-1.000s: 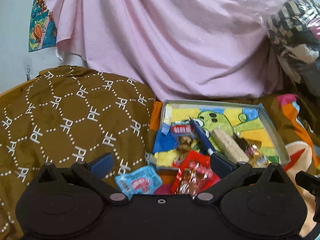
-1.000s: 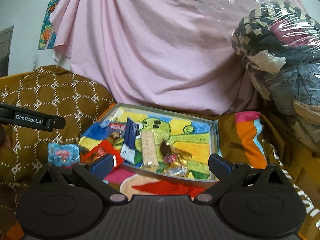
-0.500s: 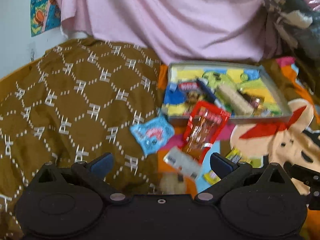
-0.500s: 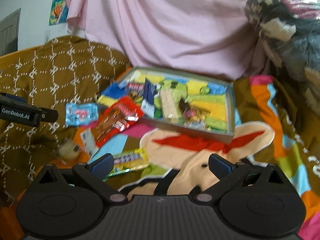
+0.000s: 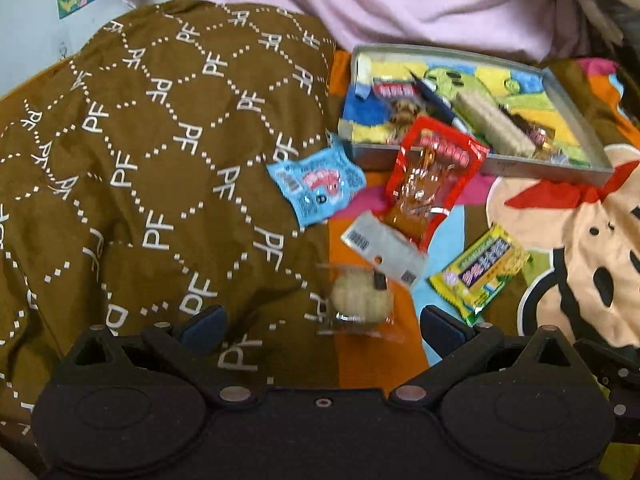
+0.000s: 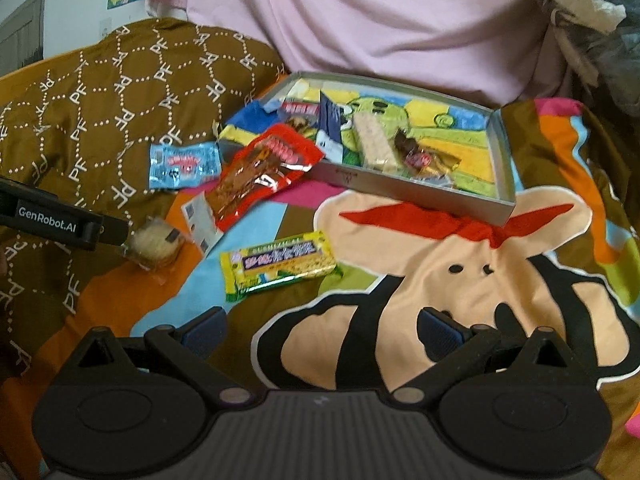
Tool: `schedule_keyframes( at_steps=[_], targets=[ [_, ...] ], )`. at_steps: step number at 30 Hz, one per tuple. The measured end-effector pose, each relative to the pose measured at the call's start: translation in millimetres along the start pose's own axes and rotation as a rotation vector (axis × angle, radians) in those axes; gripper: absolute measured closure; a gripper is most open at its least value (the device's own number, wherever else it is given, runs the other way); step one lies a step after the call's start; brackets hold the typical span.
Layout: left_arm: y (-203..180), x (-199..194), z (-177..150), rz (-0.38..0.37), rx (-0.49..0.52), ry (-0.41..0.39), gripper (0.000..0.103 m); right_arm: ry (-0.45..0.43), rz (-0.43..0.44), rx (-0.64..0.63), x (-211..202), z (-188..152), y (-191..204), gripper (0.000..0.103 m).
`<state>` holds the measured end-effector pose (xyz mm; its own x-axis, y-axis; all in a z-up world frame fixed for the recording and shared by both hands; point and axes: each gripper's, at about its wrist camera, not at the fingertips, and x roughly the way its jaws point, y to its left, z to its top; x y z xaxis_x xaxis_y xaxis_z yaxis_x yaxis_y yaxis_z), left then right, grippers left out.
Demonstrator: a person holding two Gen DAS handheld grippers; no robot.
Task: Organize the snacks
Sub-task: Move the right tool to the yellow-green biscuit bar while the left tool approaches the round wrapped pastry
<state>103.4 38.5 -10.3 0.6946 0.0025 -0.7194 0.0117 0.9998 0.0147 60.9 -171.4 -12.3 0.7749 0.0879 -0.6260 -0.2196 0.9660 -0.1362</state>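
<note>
A shallow grey box (image 5: pixel 552 168) with a cartoon lining holds several snacks, among them a wafer bar (image 5: pixel 494 126). In front of it on the bedspread lie a red packet (image 5: pixel 434 172) leaning on the box rim, a blue packet (image 5: pixel 316 186), a white barcode packet (image 5: pixel 384 248), a yellow bar (image 5: pixel 480 276) and a round wrapped pastry (image 5: pixel 362 300). My left gripper (image 5: pixel 322 328) is open, with the pastry just ahead between its fingers. My right gripper (image 6: pixel 322 332) is open over the blanket, the yellow bar (image 6: pixel 278 266) ahead to its left. One left finger (image 6: pixel 60 220) reaches up to the pastry (image 6: pixel 156 244).
A brown patterned quilt (image 5: pixel 140 140) covers the left side. The colourful cartoon blanket (image 6: pixel 460 272) lies under the box (image 6: pixel 420 194) and the right gripper. A pink sheet (image 6: pixel 380 20) hangs behind, and bundled clothes (image 6: pixel 592 8) sit at the far right.
Both views have tipped downward and lowered toward the bed. The pastry, white packet and yellow bar have come into sight. Both grippers have stayed open.
</note>
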Motion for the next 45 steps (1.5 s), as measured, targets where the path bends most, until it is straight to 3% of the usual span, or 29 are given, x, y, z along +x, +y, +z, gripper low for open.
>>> schedule_keyframes(
  at_steps=[16, 32, 37, 40, 45],
  targets=[
    [2.9, 29.0, -1.0, -0.028, -0.008, 0.085, 0.001, 0.087, 0.023, -0.012, 34.6, -15.6, 10.7, 0.0],
    [-7.9, 68.8, 12.8, -0.17, 0.072, 0.112, 0.005, 0.008, 0.109, -0.094, 88.5, 16.3, 2.7, 0.0],
    [-8.1, 76.0, 13.6, -0.189, 0.09, 0.12, 0.012, -0.011, 0.227, -0.136, 106.7, 30.0, -4.7, 0.0],
    [-7.6, 76.9, 14.1, -0.195, 0.098, 0.11, 0.018, -0.009, 0.336, -0.255, 114.9, 41.5, -2.8, 0.0],
    [-9.0, 78.7, 13.6, -0.193, 0.123, 0.1, 0.023, 0.028, 0.439, -0.437, 132.0, 54.3, 5.7, 0.0]
  ],
)
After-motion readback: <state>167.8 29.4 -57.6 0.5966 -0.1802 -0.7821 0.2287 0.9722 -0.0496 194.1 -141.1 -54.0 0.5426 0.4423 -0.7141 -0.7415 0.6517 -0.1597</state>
